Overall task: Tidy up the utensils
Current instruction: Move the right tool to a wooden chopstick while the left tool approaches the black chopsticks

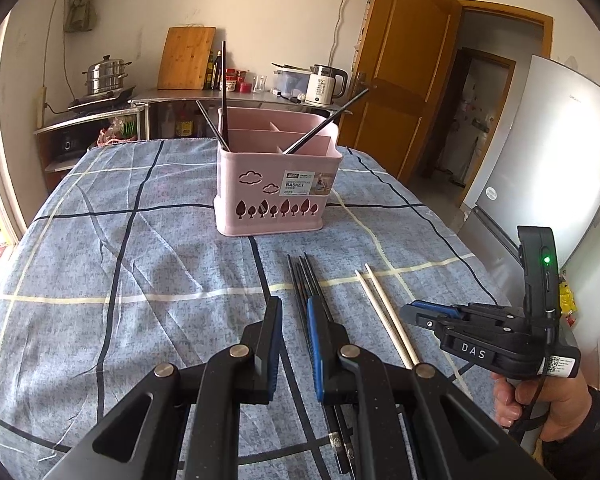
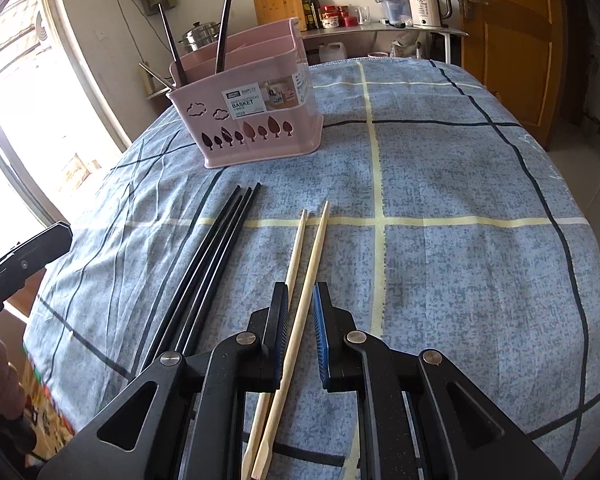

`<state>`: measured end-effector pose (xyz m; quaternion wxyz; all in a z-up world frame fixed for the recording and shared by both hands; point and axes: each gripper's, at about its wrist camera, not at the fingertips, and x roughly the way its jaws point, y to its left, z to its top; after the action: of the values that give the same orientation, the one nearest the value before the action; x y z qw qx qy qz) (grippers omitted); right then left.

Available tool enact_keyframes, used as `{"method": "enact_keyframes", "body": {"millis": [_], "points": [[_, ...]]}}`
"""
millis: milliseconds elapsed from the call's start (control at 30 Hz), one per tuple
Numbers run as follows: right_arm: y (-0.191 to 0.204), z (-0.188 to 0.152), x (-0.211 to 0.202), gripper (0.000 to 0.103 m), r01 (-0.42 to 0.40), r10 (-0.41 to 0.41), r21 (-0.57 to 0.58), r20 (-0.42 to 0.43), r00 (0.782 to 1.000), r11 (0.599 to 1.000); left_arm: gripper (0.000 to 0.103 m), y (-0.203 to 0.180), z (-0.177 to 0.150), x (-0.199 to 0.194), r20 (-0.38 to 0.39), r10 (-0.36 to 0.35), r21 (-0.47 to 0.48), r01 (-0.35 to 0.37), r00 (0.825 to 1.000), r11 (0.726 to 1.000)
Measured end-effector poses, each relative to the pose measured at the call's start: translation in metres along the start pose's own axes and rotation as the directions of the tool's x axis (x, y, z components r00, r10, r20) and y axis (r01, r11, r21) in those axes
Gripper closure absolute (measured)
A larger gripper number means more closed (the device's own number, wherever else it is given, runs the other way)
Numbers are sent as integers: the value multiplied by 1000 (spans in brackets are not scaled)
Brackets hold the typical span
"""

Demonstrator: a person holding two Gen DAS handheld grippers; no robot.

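Note:
A pink utensil basket (image 1: 274, 184) stands on the blue plaid tablecloth, with a few dark chopsticks (image 1: 223, 92) standing in it; it also shows in the right wrist view (image 2: 256, 120). Several black chopsticks (image 1: 304, 280) lie in a bundle in front of it, also seen in the right wrist view (image 2: 216, 256). Two pale wooden chopsticks (image 1: 384, 312) lie to their right. My left gripper (image 1: 294, 312) is open, low over the black bundle. My right gripper (image 2: 300, 300) is open, with the wooden chopsticks (image 2: 304, 280) between its fingers; it also shows from the side in the left wrist view (image 1: 420, 314).
The table (image 2: 460, 240) is covered by the plaid cloth and drops off at the right and near edges. A counter with a kettle (image 1: 326, 84), a cutting board and a steamer pot (image 1: 104, 76) stands behind. A fridge (image 1: 552, 160) and a wooden door stand at the right.

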<state>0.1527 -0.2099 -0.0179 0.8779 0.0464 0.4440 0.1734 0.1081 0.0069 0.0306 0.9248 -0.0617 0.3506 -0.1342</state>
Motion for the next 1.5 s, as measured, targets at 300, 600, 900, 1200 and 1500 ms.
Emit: {"method": "enact_keyframes", "body": {"millis": [300, 600, 900, 1200, 1500], "points": [[1, -2, 17, 93, 25, -25, -13, -49, 998, 1000, 91, 0, 1, 11, -20, -12, -14, 11, 1000, 1000], [-26, -10, 3, 94, 35, -35, 12, -56, 998, 999, 91, -23, 4, 39, -71, -64, -9, 63, 995, 998], [-56, -11, -11, 93, 56, -53, 56, -55, 997, 997, 91, -58, 6, 91, -183, -120, 1, 122, 976, 993], [-70, 14, 0, 91, 70, -68, 86, -35, 997, 994, 82, -72, 16, 144, -275, -106, -13, 107, 955, 994], [-74, 33, 21, 91, 74, -69, 79, -66, 995, 994, 80, -79, 23, 175, -318, -43, 5, 47, 947, 999]]}}
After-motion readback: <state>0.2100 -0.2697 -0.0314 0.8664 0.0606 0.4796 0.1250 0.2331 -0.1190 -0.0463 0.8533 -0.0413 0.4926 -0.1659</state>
